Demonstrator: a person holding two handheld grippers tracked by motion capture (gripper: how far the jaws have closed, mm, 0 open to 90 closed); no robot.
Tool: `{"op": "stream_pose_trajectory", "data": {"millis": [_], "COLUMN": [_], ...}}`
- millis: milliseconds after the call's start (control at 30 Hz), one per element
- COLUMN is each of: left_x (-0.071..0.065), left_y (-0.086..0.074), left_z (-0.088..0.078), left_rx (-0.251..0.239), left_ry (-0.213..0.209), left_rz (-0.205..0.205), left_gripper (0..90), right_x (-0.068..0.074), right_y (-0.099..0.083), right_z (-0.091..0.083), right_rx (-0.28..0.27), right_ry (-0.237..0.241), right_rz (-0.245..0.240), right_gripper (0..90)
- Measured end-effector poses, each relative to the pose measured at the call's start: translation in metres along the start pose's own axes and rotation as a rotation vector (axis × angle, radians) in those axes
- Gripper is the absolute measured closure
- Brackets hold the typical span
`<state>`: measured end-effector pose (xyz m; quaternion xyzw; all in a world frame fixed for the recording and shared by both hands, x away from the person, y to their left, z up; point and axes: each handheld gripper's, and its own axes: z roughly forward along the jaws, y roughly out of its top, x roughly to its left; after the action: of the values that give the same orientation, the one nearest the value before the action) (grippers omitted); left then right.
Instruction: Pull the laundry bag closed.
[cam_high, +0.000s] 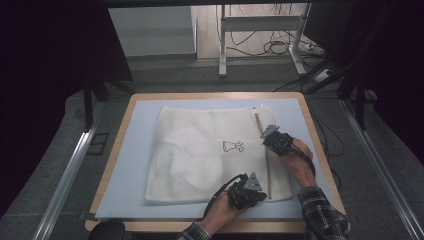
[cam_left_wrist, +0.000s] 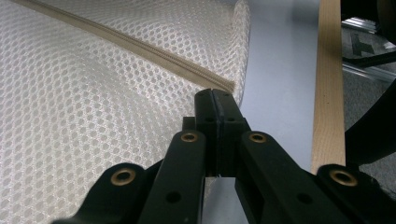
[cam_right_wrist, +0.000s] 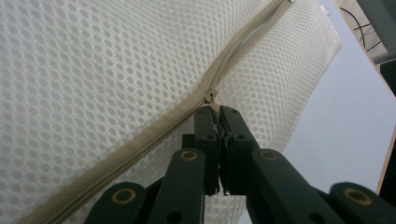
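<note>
Flat on the table (cam_high: 130, 165) lies a white mesh laundry bag (cam_high: 200, 150), its zipper (cam_high: 268, 175) running along the right edge. Near that zipper's lower end, the left gripper (cam_left_wrist: 215, 95) is clenched on the bag's edge. Farther up, the right gripper (cam_right_wrist: 215, 111) pinches the zipper pull (cam_right_wrist: 213, 99).
</note>
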<state>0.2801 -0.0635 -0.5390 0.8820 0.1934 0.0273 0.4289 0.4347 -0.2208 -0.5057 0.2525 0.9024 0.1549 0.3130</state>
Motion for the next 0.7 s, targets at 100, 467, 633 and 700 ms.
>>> {"op": "stream_pose_trajectory", "data": {"millis": [100,467,633,700], "left_x": [0.000,-0.001,-0.001,0.000], "left_y": [0.000,0.000,0.000,0.000], "left_z": [0.000,0.000,0.000,0.000], "left_rx": [0.000,0.001,-0.001,-0.001], "left_ry": [0.001,0.005,0.004,0.004], "left_rz": [0.000,0.006,0.002,0.002], "left_gripper": [89.9,89.9,89.9,89.9], "right_x": [-0.002,-0.009,-0.011,-0.012], "right_y": [0.002,0.010,0.013,0.015], "right_z": [0.002,0.013,0.017,0.019], "right_rx": [0.002,0.012,0.016,0.020], "right_ry": [0.003,-0.002,-0.009,-0.012], "right_rz": [0.005,0.019,0.019,0.015], "right_gripper": [86.3,86.2,86.3,86.2]}}
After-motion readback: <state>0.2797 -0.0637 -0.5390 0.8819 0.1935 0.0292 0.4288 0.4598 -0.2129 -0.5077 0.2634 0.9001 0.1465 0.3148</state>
